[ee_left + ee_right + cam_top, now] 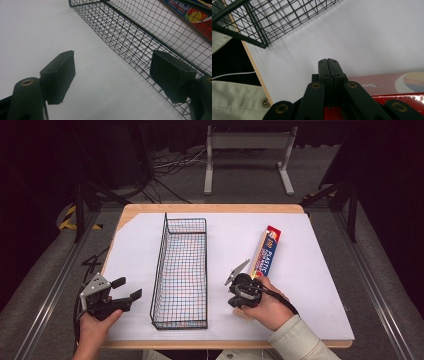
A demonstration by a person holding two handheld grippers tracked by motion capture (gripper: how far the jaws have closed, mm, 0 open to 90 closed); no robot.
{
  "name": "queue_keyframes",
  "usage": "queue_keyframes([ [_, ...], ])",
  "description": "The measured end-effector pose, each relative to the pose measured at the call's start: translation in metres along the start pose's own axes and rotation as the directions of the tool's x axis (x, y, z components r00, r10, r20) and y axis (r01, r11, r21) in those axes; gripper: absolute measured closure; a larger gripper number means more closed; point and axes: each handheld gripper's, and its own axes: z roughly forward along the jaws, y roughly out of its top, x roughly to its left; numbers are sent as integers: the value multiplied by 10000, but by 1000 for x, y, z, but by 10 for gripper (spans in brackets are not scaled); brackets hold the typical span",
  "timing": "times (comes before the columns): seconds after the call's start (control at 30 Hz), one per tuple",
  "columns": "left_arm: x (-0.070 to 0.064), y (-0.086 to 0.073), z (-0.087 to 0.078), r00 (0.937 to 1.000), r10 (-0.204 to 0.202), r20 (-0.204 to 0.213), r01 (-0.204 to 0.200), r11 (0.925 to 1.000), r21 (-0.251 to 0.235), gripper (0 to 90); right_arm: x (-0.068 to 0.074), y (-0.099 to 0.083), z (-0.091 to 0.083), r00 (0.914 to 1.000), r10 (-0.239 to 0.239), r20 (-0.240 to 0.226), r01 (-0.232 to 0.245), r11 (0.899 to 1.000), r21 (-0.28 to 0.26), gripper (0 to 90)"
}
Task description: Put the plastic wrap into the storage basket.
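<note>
My right claw (pixel 240 292) is shut empty above the wrap box (pixel 266 251), my left claw (pixel 126 290) open, so the box could slide away.

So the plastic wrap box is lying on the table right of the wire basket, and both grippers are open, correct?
Not quite. The right gripper is shut, jaws pressed together, as the right gripper view shows. The left gripper is open, and the plastic wrap box does lie right of the wire basket.
</note>
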Motion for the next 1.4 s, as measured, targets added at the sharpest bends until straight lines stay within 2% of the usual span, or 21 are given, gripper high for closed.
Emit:
queue_keyframes([
  [0.1,0,0,0,10000,19,6,-19,10000,8,212,-1,-4,0,9999,119,-27,-118,9990,432,900],
  [0.43,0,0,0,10000,-41,3,41,10000,-35,213,-3,-15,-5,9996,244,-140,-227,9937,1099,900],
  [0.77,0,0,0,10000,29,-44,-29,10000,-13,212,-6,-33,-11,9984,562,-8,-550,9792,1951,900],
  [0.9,0,0,0,10000,4,-31,-4,10000,-2,213,-8,-42,-15,9972,708,220,-739,9721,2228,900],
  [1.17,-1,1,1,10000,-39,-5,39,10000,-4,213,-17,-62,-25,9907,1248,549,-1345,9605,2435,900],
  [1.23,-1,2,4,9999,45,-109,-44,9999,106,214,-20,-68,-28,9879,1413,644,-1529,9574,2450,900],
  [1.4,0,4,6,10000,-1,-73,1,10000,89,215,-26,-80,-35,9823,1719,749,-1846,9569,2243,900],
])
